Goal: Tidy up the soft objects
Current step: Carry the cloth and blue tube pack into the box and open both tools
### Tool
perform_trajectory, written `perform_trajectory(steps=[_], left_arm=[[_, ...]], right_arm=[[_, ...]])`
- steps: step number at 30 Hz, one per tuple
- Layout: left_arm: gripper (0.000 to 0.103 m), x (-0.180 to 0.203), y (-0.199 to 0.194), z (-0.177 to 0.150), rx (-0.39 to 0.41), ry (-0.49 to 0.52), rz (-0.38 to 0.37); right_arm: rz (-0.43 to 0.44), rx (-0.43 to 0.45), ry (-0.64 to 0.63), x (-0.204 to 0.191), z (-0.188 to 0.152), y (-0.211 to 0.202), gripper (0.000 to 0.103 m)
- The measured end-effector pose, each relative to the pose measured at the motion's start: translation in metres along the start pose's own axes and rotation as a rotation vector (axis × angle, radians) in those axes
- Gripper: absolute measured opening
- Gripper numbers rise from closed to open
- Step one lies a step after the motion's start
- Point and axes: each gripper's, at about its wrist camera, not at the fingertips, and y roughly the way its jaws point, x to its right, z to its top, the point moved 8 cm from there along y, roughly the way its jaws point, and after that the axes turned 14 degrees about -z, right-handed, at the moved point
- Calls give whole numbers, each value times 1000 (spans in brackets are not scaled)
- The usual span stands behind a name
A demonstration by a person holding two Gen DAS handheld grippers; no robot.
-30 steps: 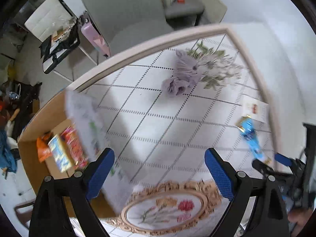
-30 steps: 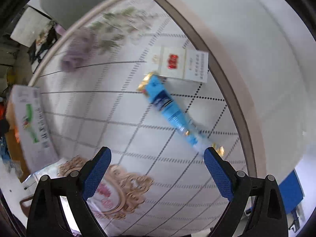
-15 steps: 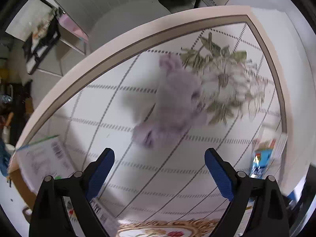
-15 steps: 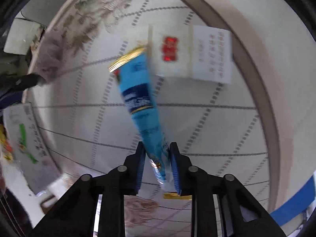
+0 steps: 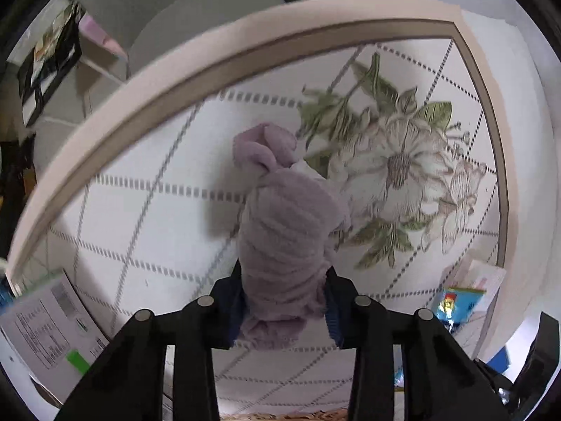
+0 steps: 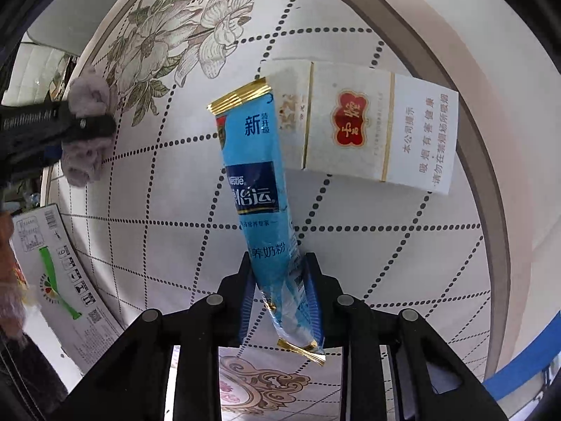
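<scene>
My left gripper (image 5: pixel 285 301) is shut on a fuzzy purple plush toy (image 5: pixel 287 231) that lies on the tiled table. The same plush (image 6: pixel 87 119) shows at the left of the right wrist view, pinched by the left gripper's black fingers (image 6: pixel 87 126). My right gripper (image 6: pixel 282 298) is shut on the lower end of a long blue milk-powder sachet (image 6: pixel 259 189), whose gold-edged top points away from me. The sachet's tip (image 5: pixel 455 301) also shows at the lower right of the left wrist view.
A white cigarette carton (image 6: pixel 378 122) lies flat just behind the sachet. An open cardboard box flap with printed labels (image 6: pixel 59 280) sits at the left; it also shows in the left wrist view (image 5: pixel 45 322). The table's raised beige rim (image 5: pixel 210 70) curves around the far side.
My left gripper moved forward to the plush and closed on it. My right gripper stayed shut on the blue sachet, which has tilted more upright.
</scene>
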Motion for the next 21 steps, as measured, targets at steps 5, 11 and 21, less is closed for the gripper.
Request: perform_trajectory(steps=[5, 11, 21], left_arm=[[33, -5, -10, -39, 45, -16, -7], [33, 9, -51, -105, 160, -23, -96], [33, 1, -174, -184, 387, -39, -254]], right_arm=[[57, -7, -4, -7, -3, -5, 15], [78, 35, -68, -25, -23, -30, 14], [185, 185, -209, -77, -90, -146, 14]])
